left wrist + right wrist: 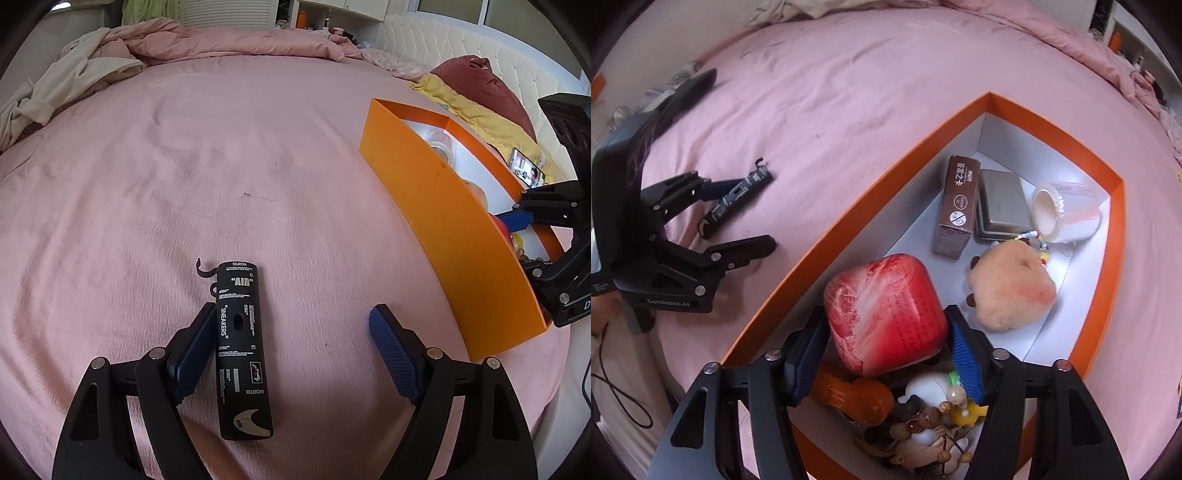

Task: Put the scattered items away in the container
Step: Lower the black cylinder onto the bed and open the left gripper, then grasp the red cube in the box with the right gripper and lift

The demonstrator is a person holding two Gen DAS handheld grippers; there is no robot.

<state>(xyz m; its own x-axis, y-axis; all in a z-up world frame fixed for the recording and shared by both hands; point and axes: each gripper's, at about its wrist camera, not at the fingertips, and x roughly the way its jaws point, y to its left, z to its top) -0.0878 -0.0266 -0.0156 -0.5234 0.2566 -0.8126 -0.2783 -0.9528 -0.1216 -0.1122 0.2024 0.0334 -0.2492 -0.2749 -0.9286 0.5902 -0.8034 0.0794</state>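
one black stick left on the bed, red block going into the box

my left gripper (291,332) is low over the pink bed sheet (258,155). its jaws are wide open. the long flat black tag with white letters (242,347) lies on the sheet between them. the left blue pad (194,350) is right up against the tag's edge, and the other pad sits well apart from it. nothing is held yet. i think i put the jaws on both sides like this so i can squeeze the tag next.

my right gripper (884,354) is over the orange box with the pale inside (1115,206). the shiny red squishy block (886,314) sits between its jaws, which are open about as wide as the block. i cannot tell if the pads press on it or have let go. the block is low, over the toys in the near end of the box, so i think this is the spot for it.

already in the box are a brown carton (956,206), a grey tin (1003,203), a roll of clear tape (1065,212), a fluffy tan plush toy (1012,284), an orange plastic piece (857,400) and some beads (931,421).

the tag is the only loose thing i see on the sheet.
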